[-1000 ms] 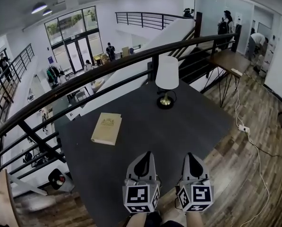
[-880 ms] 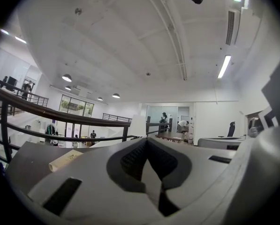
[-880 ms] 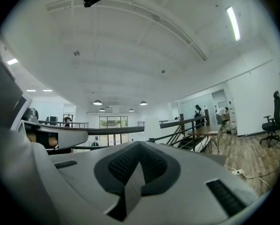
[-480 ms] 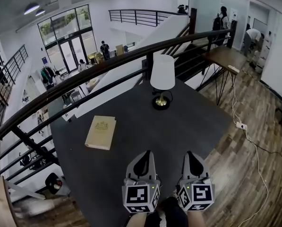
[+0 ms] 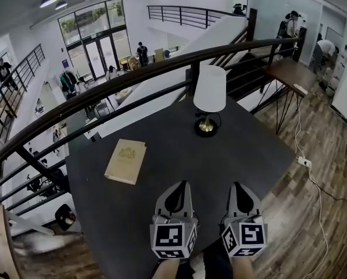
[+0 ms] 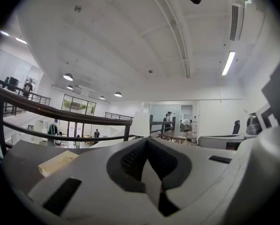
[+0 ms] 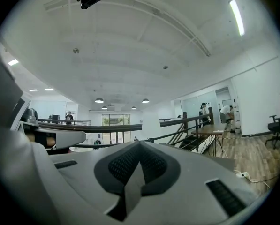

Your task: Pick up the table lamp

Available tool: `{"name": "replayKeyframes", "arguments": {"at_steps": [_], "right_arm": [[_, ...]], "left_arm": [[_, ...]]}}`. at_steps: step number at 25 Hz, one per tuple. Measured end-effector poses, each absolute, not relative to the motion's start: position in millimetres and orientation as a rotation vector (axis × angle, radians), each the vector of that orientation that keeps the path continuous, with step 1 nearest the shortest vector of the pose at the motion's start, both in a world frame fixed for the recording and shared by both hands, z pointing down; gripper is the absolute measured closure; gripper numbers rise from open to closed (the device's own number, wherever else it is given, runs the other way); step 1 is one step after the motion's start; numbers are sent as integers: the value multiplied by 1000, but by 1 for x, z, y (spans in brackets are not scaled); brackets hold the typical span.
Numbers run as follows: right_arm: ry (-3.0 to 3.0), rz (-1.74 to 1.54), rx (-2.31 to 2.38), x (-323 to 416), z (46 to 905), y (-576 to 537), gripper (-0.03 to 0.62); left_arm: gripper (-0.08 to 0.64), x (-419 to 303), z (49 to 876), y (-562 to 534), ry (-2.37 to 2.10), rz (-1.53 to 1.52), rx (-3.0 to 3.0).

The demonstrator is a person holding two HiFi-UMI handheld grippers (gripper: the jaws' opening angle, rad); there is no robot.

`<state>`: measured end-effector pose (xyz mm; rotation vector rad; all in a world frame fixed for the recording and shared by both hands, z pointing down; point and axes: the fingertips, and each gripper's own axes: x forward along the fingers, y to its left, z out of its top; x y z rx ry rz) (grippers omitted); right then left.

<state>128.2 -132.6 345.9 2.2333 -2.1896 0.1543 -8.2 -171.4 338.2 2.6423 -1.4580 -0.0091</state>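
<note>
From the head view, a dark square table (image 5: pixel 161 214) stands next to a dark curved railing (image 5: pixel 132 77). The table lamp with a white shade and a gold stem on a round black foot (image 5: pixel 210 92) stands upright on the far part of the table, a bit to the right. A tan book (image 5: pixel 125 161) lies flat on the left part, well apart from the lamp. The left gripper (image 5: pixel 178 185) and the right gripper (image 5: pixel 241 185) sit side by side over the near edge of the table. Both point toward the far side, and both are well apart from the lamp. A brown wooden floor (image 5: pixel 318 214) lies to the right, with a white cable (image 5: pixel 312 176) on it. A wooden desk with thin metal legs (image 5: pixel 286 74) stands far to the right.

In the left gripper view, the left gripper's (image 6: pixel 147 140) jaws are pressed together with nothing between them. The lamp's white shade (image 6: pixel 140 124) shows far off, just above the jaw tips. The tan book (image 6: pixel 55 162) lies to the left. The grey body of the right gripper (image 6: pixel 222 140) shows on the right.

In the right gripper view, the right gripper's (image 7: pixel 139 143) jaws are also pressed together and hold nothing. The left gripper (image 7: pixel 55 137) shows on the left. The wooden desk (image 7: pixel 215 128) and a black office chair (image 7: pixel 278 121) stand far to the right.
</note>
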Motion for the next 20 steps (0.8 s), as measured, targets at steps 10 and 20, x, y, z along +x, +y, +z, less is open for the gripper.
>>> {"name": "replayKeyframes", "arguments": {"at_steps": [10, 20], "right_arm": [[-2247, 198, 2150, 159, 359, -197, 600], [-2291, 237, 2055, 192, 367, -261, 600]], "left_arm": [[540, 21, 347, -223, -1532, 20, 2593], [540, 48, 348, -280, -1602, 18, 2513]]}}
